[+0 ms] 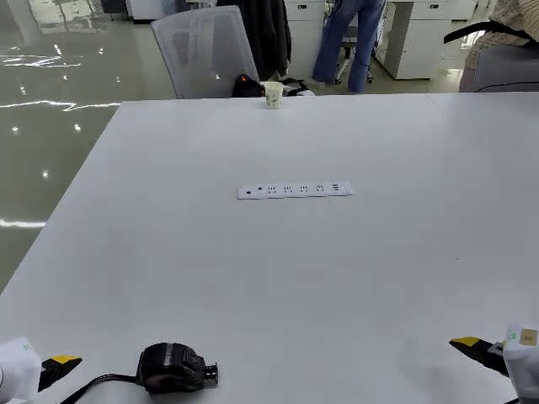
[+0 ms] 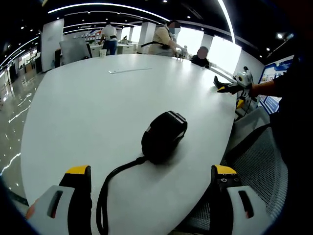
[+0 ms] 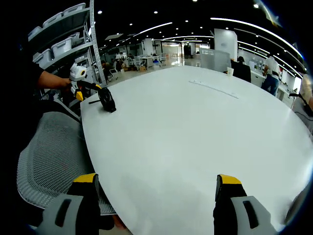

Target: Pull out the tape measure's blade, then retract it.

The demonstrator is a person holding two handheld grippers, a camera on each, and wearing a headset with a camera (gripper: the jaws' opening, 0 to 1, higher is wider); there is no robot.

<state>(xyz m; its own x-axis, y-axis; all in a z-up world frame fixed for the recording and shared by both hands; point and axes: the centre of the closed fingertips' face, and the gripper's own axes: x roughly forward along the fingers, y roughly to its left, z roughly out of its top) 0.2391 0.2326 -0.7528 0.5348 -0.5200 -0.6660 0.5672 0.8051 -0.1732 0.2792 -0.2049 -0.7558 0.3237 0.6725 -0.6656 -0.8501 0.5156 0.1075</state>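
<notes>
My left gripper (image 2: 151, 171) has its 2 yellow-tipped jaws spread wide and holds nothing. The black tape measure (image 2: 164, 136) lies on the white table (image 1: 354, 278) just ahead of those jaws, near the table's near-left edge, touching neither jaw. Its black strap (image 2: 110, 188) trails back toward me between them. My right gripper (image 3: 157, 179) is also wide open and empty, hovering over the near-right edge of the table, well apart from the tape measure. Further out, a white power strip (image 1: 294, 190) lies flat at mid-table, and 1 paper cup (image 1: 273, 94) stands at the far edge beside a grey chair (image 1: 206, 50).
</notes>
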